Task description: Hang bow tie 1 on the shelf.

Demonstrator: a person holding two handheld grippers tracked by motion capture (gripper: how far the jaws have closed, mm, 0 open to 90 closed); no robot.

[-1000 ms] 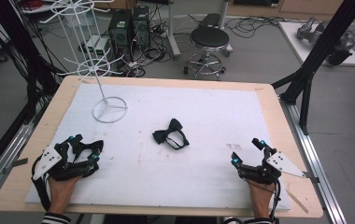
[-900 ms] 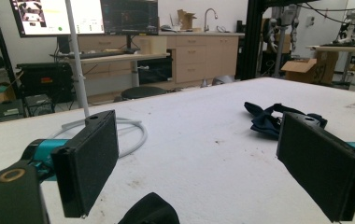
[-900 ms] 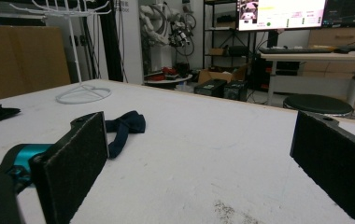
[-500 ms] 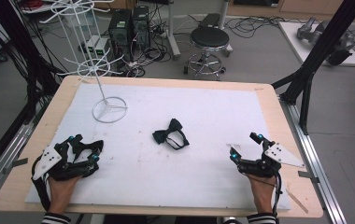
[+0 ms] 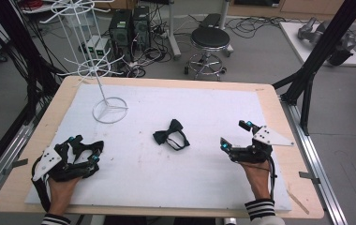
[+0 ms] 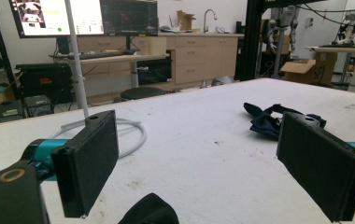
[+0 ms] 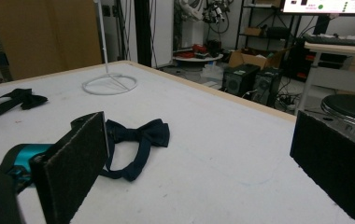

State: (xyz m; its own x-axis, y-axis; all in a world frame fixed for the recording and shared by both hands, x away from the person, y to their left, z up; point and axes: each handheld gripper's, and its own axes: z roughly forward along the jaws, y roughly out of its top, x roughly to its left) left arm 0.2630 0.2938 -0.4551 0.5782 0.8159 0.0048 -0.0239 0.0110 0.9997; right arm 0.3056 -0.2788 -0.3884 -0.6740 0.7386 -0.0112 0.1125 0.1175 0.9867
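A dark navy bow tie (image 5: 171, 134) with its neck strap lies flat near the middle of the white table mat (image 5: 204, 178). My left gripper (image 5: 88, 143) rests near the front left, open and empty, well left of the tie. In the left gripper view the bow tie (image 6: 263, 121) lies ahead to the right, beyond the open left gripper (image 6: 208, 163). My right gripper (image 5: 234, 134) hovers open right of the tie, a hand's width away. The right gripper view has the bow tie (image 7: 138, 135) just past the left jaw of the right gripper (image 7: 203, 172).
A white wire display stand (image 5: 109, 110) with a ring base and thin pole rises at the back left of the mat; its base (image 6: 133, 135) (image 7: 109, 84) appears in both gripper views. The wooden table edge (image 5: 286, 122) borders the mat. A stool (image 5: 209, 40) stands behind.
My right gripper has moved forward and left, closer to the bow tie. The left gripper and the tie have stayed put.
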